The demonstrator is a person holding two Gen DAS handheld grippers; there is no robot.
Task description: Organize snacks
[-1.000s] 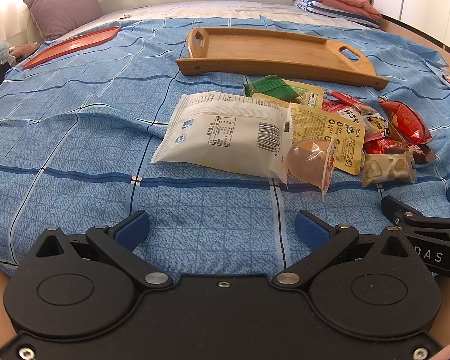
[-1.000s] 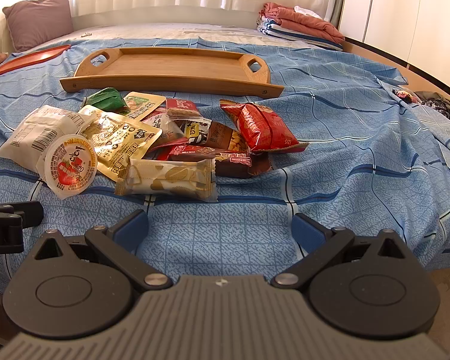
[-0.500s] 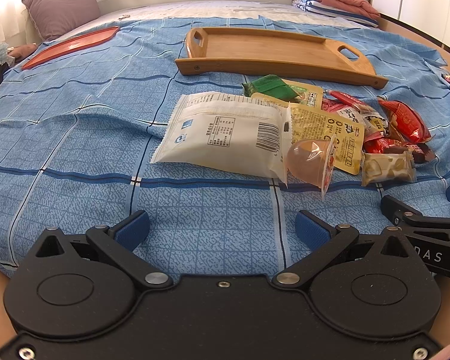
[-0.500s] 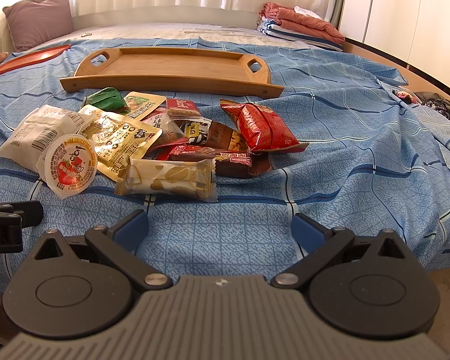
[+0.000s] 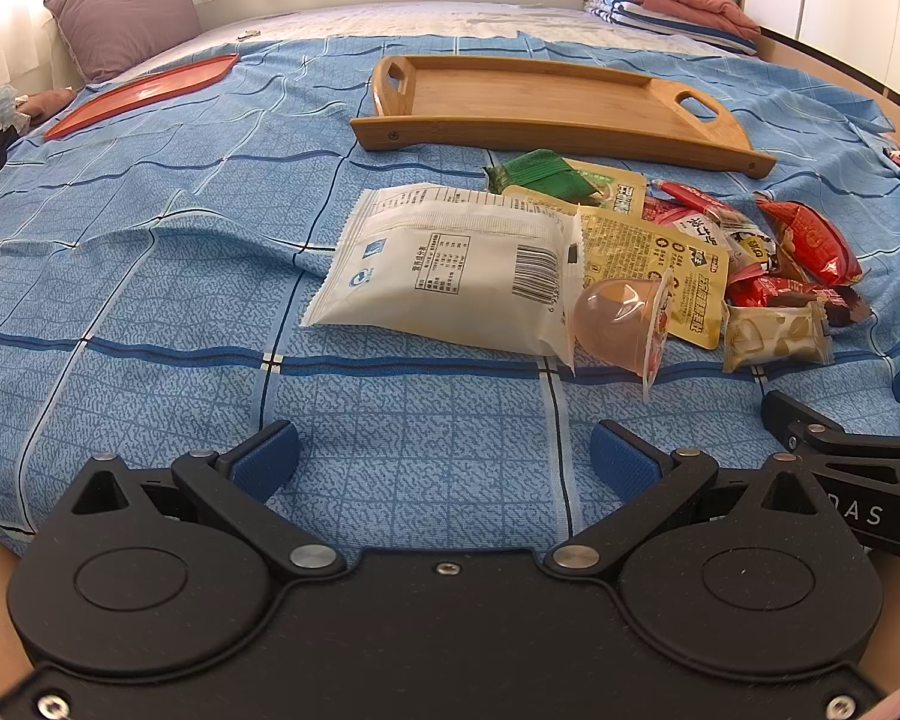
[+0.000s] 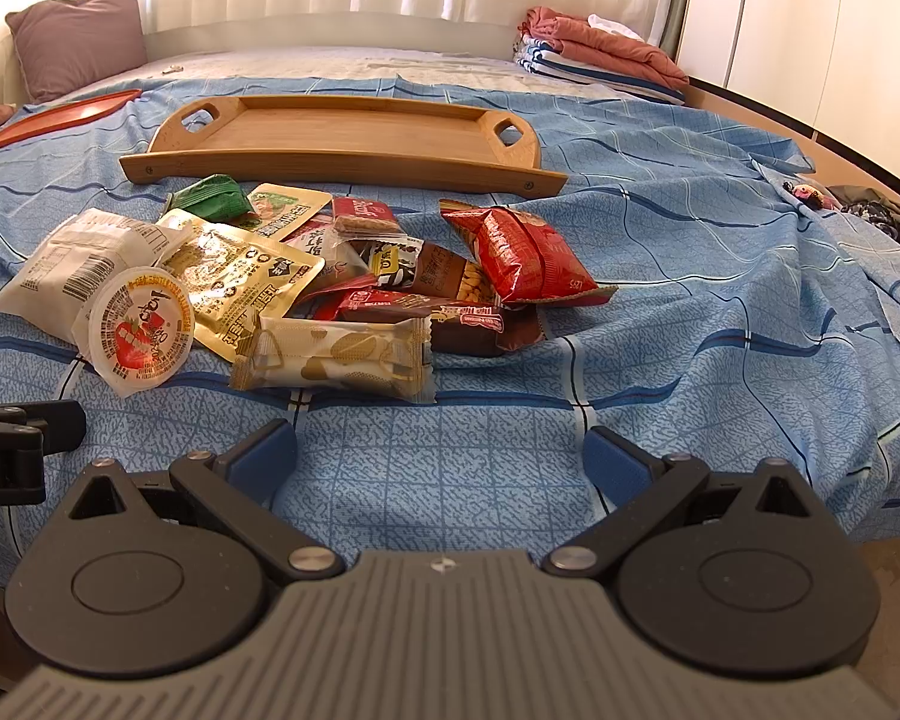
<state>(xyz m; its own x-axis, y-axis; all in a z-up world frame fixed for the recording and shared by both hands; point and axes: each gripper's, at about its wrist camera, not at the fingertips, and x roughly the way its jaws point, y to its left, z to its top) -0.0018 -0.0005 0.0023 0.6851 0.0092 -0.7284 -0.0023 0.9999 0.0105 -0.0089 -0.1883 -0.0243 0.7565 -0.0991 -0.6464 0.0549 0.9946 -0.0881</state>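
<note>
A pile of snacks lies on the blue bedspread in front of an empty wooden tray (image 5: 546, 99) (image 6: 354, 132). The pile holds a large white packet (image 5: 456, 273) (image 6: 72, 258), a jelly cup (image 5: 624, 324) (image 6: 141, 330), a gold packet (image 6: 240, 276), a beige bar (image 6: 336, 354), a red bag (image 6: 516, 255) and a green packet (image 6: 213, 198). My left gripper (image 5: 444, 459) is open and empty, low over the bedspread short of the white packet. My right gripper (image 6: 441, 459) is open and empty, short of the beige bar.
A red tray (image 5: 144, 93) lies at the far left of the bed. A purple pillow (image 5: 123, 15) and folded blankets (image 6: 600, 54) sit at the head. The bed's right edge (image 6: 870, 480) drops off beside my right gripper.
</note>
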